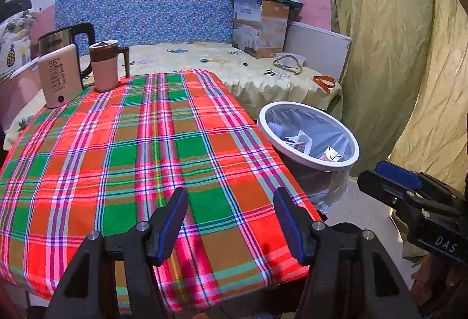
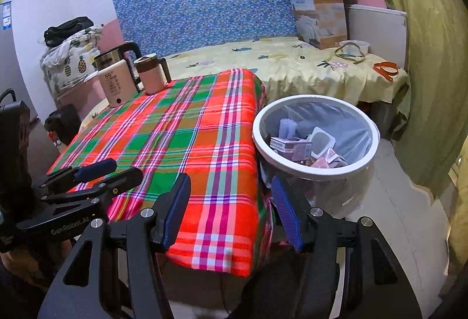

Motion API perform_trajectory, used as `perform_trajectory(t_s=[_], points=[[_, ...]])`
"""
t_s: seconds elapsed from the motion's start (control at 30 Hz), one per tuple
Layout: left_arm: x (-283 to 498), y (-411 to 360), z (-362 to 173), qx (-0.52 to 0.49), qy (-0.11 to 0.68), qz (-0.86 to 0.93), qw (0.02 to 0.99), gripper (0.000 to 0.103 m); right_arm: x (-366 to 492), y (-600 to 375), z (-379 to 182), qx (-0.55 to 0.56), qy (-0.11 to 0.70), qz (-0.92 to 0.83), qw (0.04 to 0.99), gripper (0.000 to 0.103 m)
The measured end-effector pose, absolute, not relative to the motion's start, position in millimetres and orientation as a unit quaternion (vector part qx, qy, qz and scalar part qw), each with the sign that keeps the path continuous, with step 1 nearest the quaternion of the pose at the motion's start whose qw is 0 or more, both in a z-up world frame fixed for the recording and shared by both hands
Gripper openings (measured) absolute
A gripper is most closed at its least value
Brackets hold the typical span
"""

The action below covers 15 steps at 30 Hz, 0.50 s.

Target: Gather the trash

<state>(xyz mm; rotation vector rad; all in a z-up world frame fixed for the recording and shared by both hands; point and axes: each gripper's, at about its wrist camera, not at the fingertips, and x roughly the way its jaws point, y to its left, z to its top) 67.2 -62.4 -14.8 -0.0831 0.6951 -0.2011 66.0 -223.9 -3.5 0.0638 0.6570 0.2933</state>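
A white-rimmed trash bin [image 1: 345,164] [image 2: 371,155] with a clear liner stands on the floor at the right edge of the table. Inside lie several pieces of trash [image 2: 304,148] [image 1: 318,148]: small cartons, a white cup and wrappers. My left gripper [image 1: 231,196] is open and empty above the near part of the plaid tablecloth [image 1: 122,149]. My right gripper [image 2: 231,187] is open and empty, over the table's near right corner, beside the bin. Each gripper shows in the other's view, the right [image 1: 377,175] and the left [image 2: 122,170].
A kettle [image 1: 70,35], a beige box marked 55 [image 1: 60,76] and a pink mug [image 1: 105,67] stand at the table's far left corner [image 2: 128,76]. A bed with a yellow sheet [image 2: 292,64] lies behind. A green curtain [image 1: 395,41] hangs at the right.
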Motion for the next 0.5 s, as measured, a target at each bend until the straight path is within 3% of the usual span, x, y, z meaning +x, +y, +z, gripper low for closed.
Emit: perform_trajectory(t_s=[0.5], points=[[62.2, -60.7, -13.3, -0.042, 0.336, -0.092, 0.936, 0.061, 62.8, -219.0, -4.0, 0.03, 0.321, 0.145, 0.936, 0.059]])
